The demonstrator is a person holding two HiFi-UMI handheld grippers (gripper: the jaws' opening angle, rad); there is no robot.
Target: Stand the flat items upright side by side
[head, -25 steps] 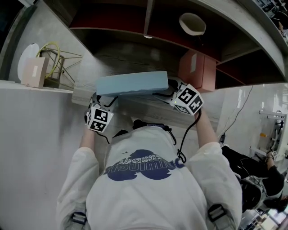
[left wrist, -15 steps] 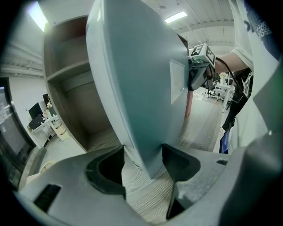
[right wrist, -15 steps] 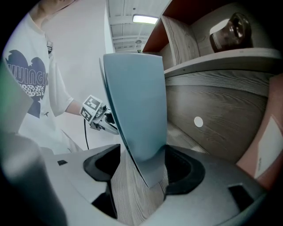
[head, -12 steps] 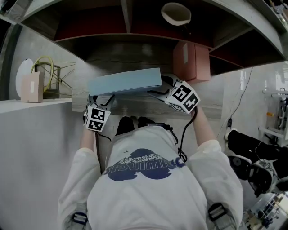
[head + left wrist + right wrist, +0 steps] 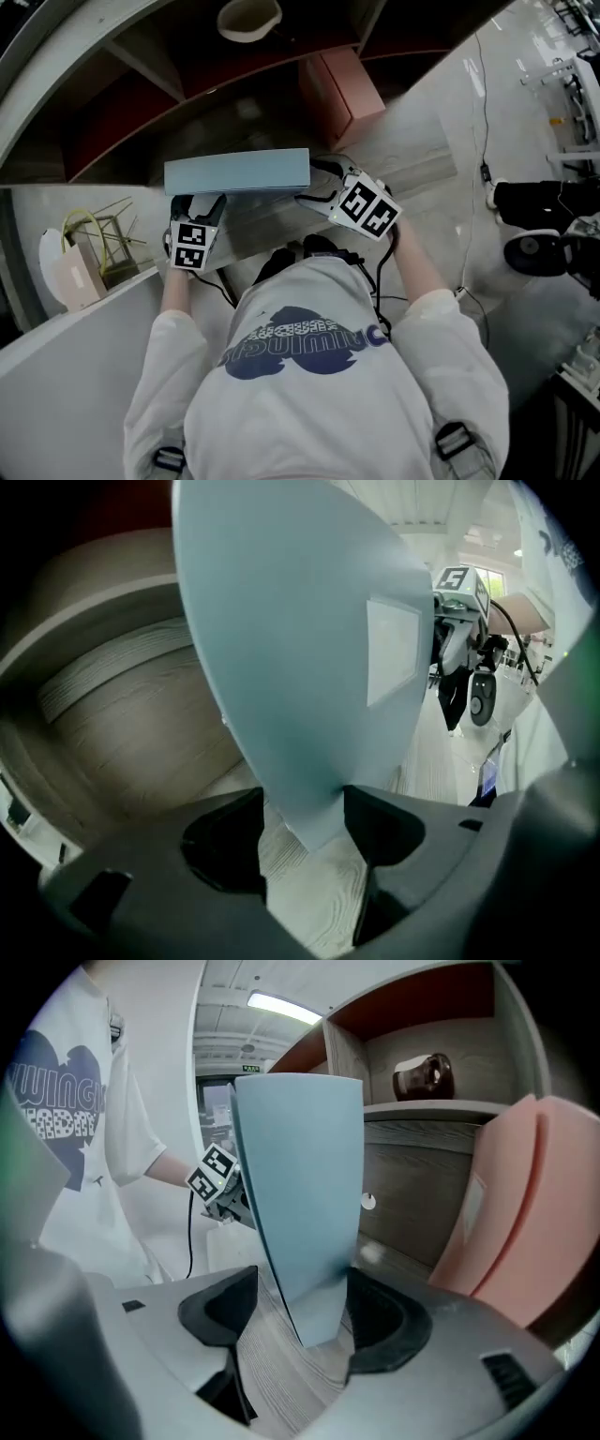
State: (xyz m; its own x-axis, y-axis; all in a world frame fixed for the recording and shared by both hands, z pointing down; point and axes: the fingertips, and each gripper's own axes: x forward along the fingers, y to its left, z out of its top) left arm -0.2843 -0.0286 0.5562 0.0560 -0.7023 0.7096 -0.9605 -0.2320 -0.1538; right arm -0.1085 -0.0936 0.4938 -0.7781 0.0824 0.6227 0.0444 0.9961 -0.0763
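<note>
Box file [image 5: 236,172], stiff and likely light, hangs over the shelf [image 5: 262,220] left of the pink boxes [image 5: 342,89], ends clamped by left hand-held gripper [image 5: 199,204] and just-tightened right hand-held gripper [image 5: 317,190].

We see a flat pale-blue box [image 5: 237,171] with a white label [image 5: 392,653] on one face, up on its long edge and level, in front of the lower shelf [image 5: 253,117]. A flat pink box [image 5: 339,92] stands on edge inside, to its right, apart.
</note>
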